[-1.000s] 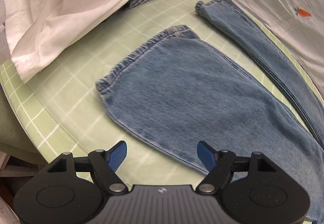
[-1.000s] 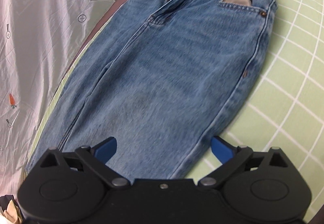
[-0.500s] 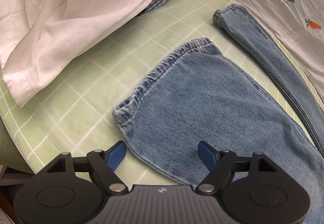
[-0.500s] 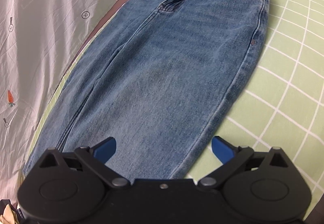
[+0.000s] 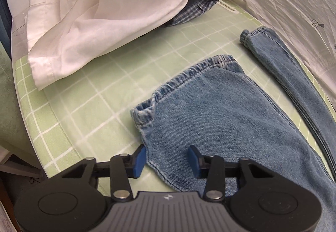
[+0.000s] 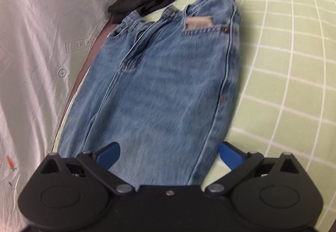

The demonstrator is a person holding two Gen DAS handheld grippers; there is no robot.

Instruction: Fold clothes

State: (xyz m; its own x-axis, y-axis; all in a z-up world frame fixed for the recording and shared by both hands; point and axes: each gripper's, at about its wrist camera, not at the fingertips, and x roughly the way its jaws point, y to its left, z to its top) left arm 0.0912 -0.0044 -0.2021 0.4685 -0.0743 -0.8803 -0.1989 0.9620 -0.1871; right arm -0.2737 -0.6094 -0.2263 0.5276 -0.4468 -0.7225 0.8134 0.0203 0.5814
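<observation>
Lying flat on green checked sheet (image 5: pixel 88 93): faded denim jeans (image 6: pixel 168 89), elastic-gathered cuffs (image 5: pixel 184 76), legs parted, waistband at far end beside dark crumpled garment (image 6: pixel 147 1). Heaped past the cuffs: smooth white shirt (image 5: pixel 100 13) over plaid cloth (image 5: pixel 193 13). Left gripper (image 5: pixel 167 159) low over nearer leg's edge, jaws partly open, straddling the hem seam, gripping nothing. Right gripper (image 6: pixel 169 153) above mid-leg, jaws wide, empty. Alongside, wrinkled pale sheet (image 6: pixel 37 43) with carrot prints.
</observation>
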